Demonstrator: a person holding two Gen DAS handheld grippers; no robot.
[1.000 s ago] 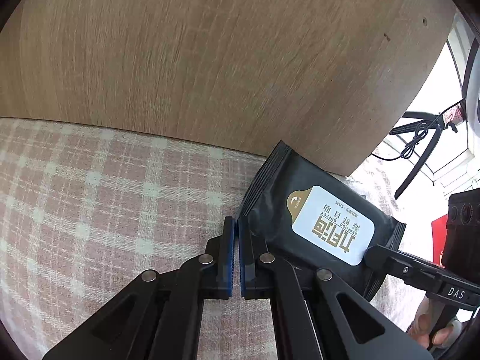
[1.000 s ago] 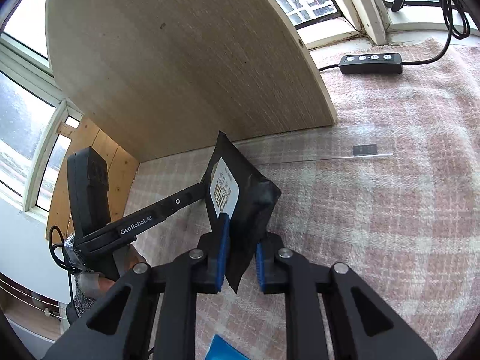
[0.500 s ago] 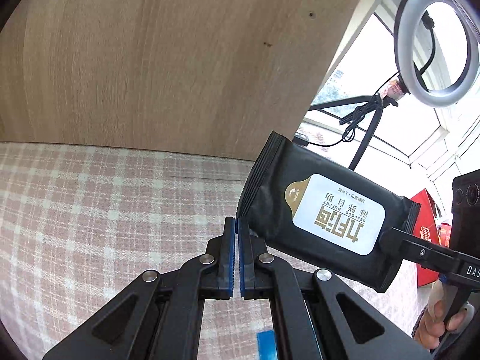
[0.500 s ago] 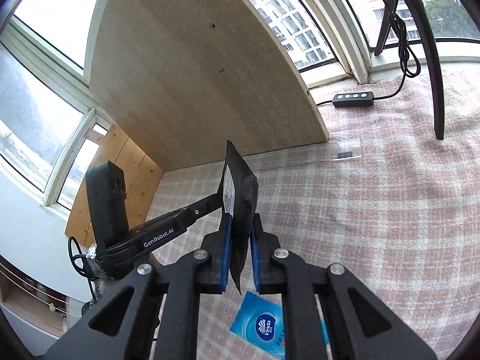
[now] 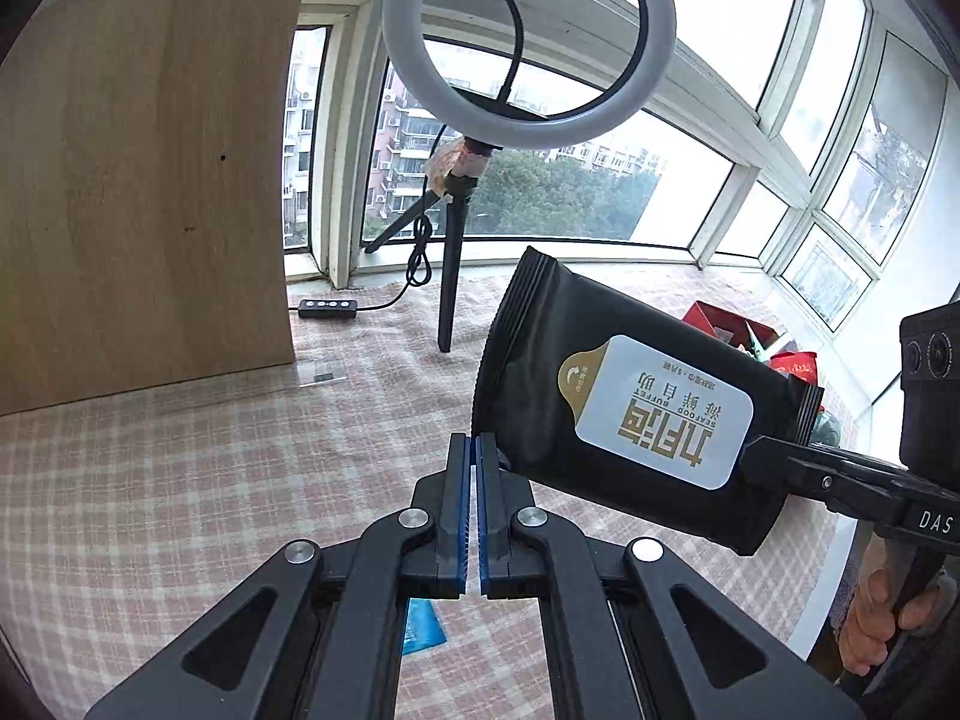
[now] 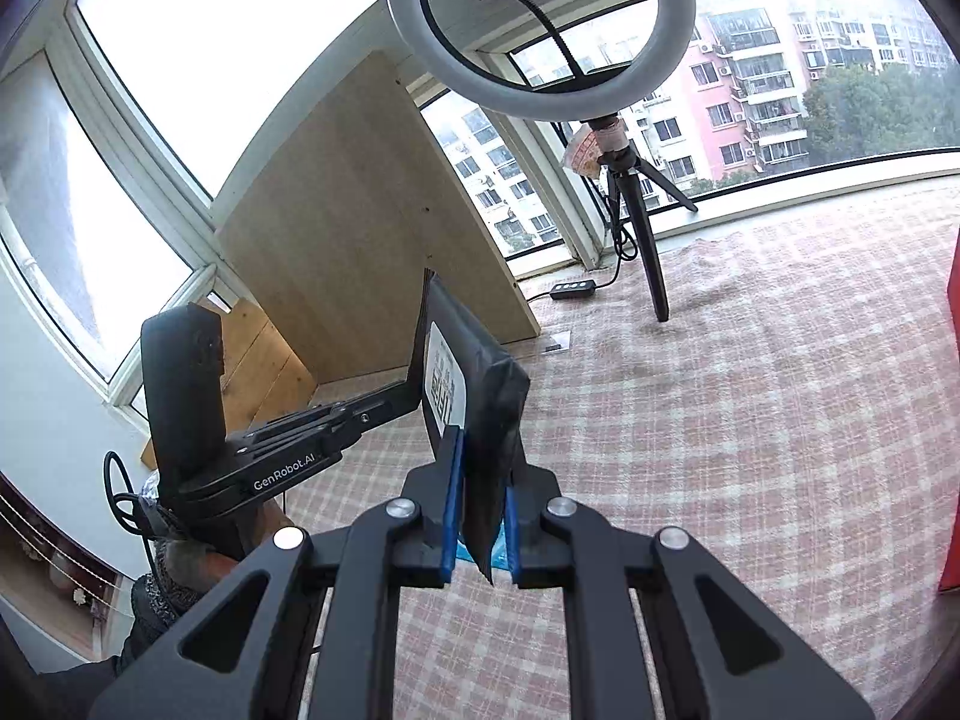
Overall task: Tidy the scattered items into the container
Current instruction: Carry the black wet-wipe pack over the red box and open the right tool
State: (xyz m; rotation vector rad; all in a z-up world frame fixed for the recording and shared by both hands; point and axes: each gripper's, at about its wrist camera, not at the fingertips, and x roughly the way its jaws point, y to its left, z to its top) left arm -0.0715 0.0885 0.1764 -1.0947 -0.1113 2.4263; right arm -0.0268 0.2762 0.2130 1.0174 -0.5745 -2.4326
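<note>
My right gripper point(image 6: 483, 474) is shut on a black wet-wipes pack point(image 6: 474, 378) and holds it upright in the air above the plaid cloth. The same pack point(image 5: 630, 402), with its white and gold label, shows in the left wrist view, held by the right gripper point(image 5: 774, 462) at its right end. My left gripper point(image 5: 471, 468) is shut and empty, just left of the pack's lower corner. A blue packet point(image 5: 423, 627) lies on the cloth under the left gripper; it also peeks out under the right gripper point(image 6: 480, 555). A red container point(image 5: 729, 324) with items inside stands at the far right.
A wooden board point(image 5: 138, 180) stands upright at the left. A ring light on a tripod point(image 5: 456, 228) stands on the plaid cloth point(image 5: 180, 450) near the window, with a cable and inline remote point(image 5: 327, 308). A red edge point(image 6: 951, 420) shows at the far right.
Both grippers have risen and swung right, away from the wooden board toward the window. The pack has been lifted higher off the cloth, and the red container has come into view.
</note>
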